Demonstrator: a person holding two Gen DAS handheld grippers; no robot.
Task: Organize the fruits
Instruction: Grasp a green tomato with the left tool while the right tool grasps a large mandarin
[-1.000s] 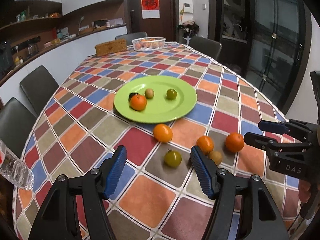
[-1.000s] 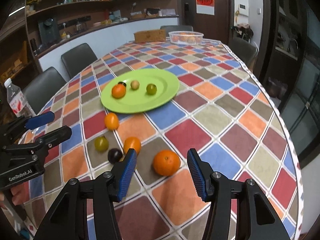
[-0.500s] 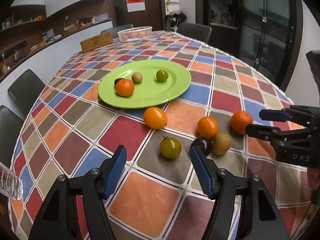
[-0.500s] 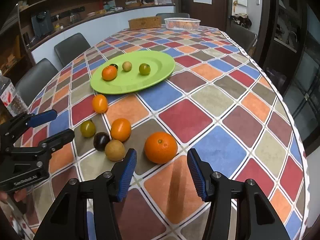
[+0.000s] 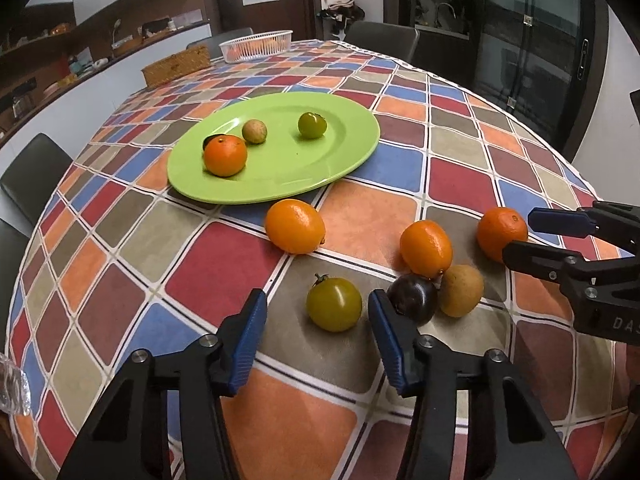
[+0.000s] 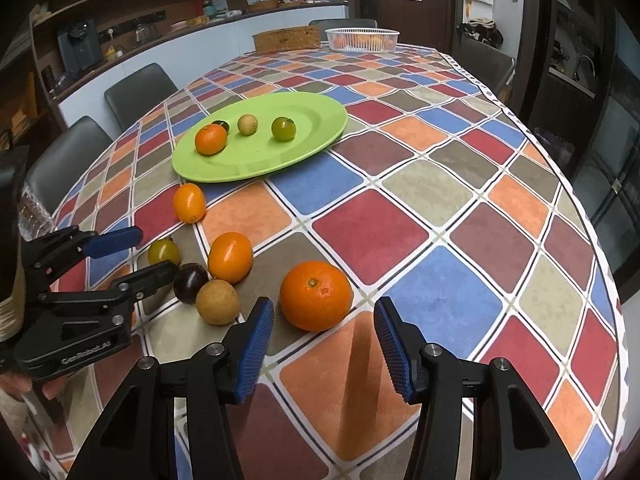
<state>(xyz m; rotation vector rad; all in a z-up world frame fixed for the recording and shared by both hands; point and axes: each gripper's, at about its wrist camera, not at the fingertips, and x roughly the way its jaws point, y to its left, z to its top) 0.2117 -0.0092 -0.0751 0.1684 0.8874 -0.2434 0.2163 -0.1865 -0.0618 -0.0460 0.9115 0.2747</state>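
A green plate (image 5: pixel 344 148) (image 6: pixel 316 136) holds an orange, a small tan fruit, a green tomato and a dark fruit half hidden behind the orange. Loose on the tablecloth lie a green tomato (image 5: pixel 334 304) (image 6: pixel 163 251), a dark plum (image 5: pixel 412 298) (image 6: pixel 190 282), a brown fruit (image 5: pixel 461 290) (image 6: pixel 218 302), two oval oranges (image 5: pixel 295 226) (image 5: pixel 426 248) and a round orange (image 5: pixel 501 233) (image 6: pixel 316 295). My left gripper (image 5: pixel 316 338) (image 6: pixel 140 252) is open, its jaws either side of the green tomato. My right gripper (image 6: pixel 324 346) (image 5: pixel 524 236) is open just short of the round orange.
A white basket (image 5: pixel 256 45) (image 6: pixel 362 39) and a woven box (image 5: pixel 176 66) (image 6: pixel 286 39) stand at the table's far end. Dark chairs (image 6: pixel 138 92) surround the table. A plastic bottle (image 6: pixel 34 216) stands at the left edge. The table edge curves close on the right.
Both grippers have moved forward and lower toward the loose fruit. The left now brackets the green tomato; the right has closed in on the round orange. Both stay open.
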